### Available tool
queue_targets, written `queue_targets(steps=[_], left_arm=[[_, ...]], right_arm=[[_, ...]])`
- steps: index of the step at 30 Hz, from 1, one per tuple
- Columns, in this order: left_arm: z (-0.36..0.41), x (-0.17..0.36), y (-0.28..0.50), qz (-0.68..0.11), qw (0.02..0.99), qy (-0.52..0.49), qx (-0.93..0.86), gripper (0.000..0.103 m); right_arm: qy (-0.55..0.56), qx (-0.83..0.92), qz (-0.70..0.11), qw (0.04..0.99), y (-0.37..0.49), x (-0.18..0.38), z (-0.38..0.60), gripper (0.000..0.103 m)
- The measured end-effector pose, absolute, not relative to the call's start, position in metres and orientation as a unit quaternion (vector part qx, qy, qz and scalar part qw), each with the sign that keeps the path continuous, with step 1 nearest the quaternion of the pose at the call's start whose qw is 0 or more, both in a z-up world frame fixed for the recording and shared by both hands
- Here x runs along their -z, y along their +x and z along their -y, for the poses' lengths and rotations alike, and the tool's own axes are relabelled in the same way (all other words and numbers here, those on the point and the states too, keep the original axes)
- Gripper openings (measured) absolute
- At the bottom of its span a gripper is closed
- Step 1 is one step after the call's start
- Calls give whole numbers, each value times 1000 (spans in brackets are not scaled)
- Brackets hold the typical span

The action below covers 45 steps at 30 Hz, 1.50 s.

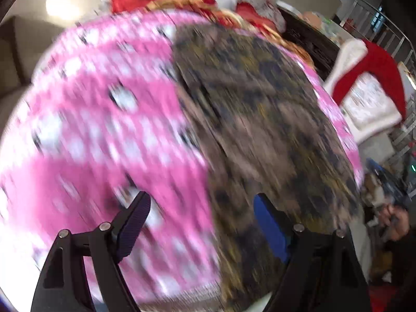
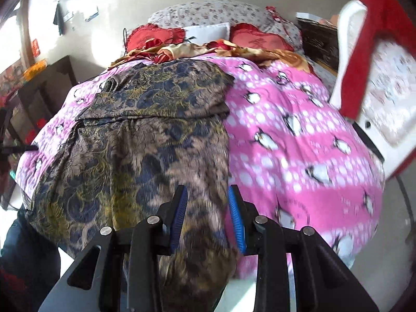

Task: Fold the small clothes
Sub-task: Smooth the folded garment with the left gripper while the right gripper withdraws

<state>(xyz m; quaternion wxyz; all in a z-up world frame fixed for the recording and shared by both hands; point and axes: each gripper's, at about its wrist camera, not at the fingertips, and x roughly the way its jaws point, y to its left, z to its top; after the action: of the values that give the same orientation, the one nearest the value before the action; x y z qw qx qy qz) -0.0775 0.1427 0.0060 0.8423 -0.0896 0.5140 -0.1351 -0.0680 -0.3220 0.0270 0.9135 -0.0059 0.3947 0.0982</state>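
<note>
Plainly, we had a bed before us, and both views looked down on it. At the far left of the right wrist view stood a dark bedside table (image 2: pixel 56 78). Next came the brown patterned garment (image 2: pixel 145 140), its blue and gold swirls spread over the left half of the pink penguin blanket (image 2: pixel 299 135) — the upper part lay folded across the lower, and the near end hung over the bed's edge toward us. Our right gripper (image 2: pixel 208 215) hovered at that near end with its blue pads a little apart; cloth showed in the gap, but we could not tell whether the pads pressed on it. Beyond the garment, red cushions (image 2: pixel 249 37) and a floral pillow (image 2: pixel 208 10) sat at the head of the bed, and a white and red chair (image 2: pixel 371 59) stood at the right.

The left wrist view was heavily smeared. Our left gripper (image 1: pixel 202 223) stood wide, with nothing between its fingers — it hung above the seam where the pink blanket (image 1: pixel 104 130) met the garment (image 1: pixel 260 119), which probably lay flat beneath.
</note>
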Motion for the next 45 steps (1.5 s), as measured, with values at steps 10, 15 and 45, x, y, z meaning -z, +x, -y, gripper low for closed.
queue_targets(steps=[10, 15, 45], left_arm=[[-124, 19, -140, -550, 807, -97, 192, 64], [-129, 27, -140, -572, 787, -125, 195, 50], [-117, 28, -140, -544, 802, -135, 207, 4]], right_arm=[[8, -109, -386, 916, -99, -20, 319, 37], [14, -104, -382, 918, -107, -17, 320, 37], [119, -162, -418, 886, -121, 46, 373, 38]])
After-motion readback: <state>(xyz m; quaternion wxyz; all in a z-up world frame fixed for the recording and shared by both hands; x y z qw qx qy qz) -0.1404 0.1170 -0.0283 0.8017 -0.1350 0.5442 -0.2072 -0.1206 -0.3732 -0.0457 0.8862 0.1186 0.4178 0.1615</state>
